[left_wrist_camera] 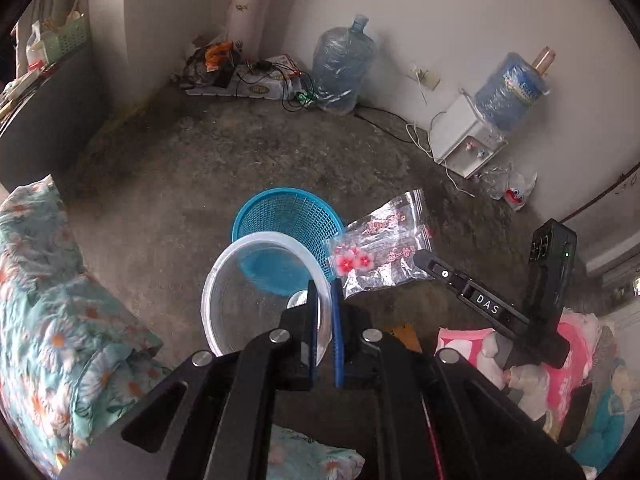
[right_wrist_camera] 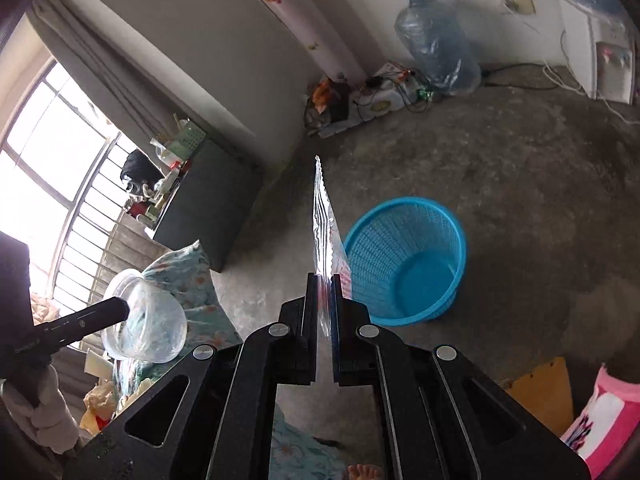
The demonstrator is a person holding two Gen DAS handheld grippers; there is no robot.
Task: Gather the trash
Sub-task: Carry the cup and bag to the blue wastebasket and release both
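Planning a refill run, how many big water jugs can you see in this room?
2. One jug stands on the floor against the far wall; the other jug sits upended on the white dispenser to its right. Others may be hidden.

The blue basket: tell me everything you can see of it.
The blue basket is a round bin of bright blue plastic, with latticed mesh walls, a solid smooth rim and a solid bottom. It stands upright on the bare grey floor, mouth open, and looks empty inside. Nothing touches it. In the left wrist view the clear cup held in the left gripper and the wrapper held in the right gripper hang in front of it, hiding part of its rim.
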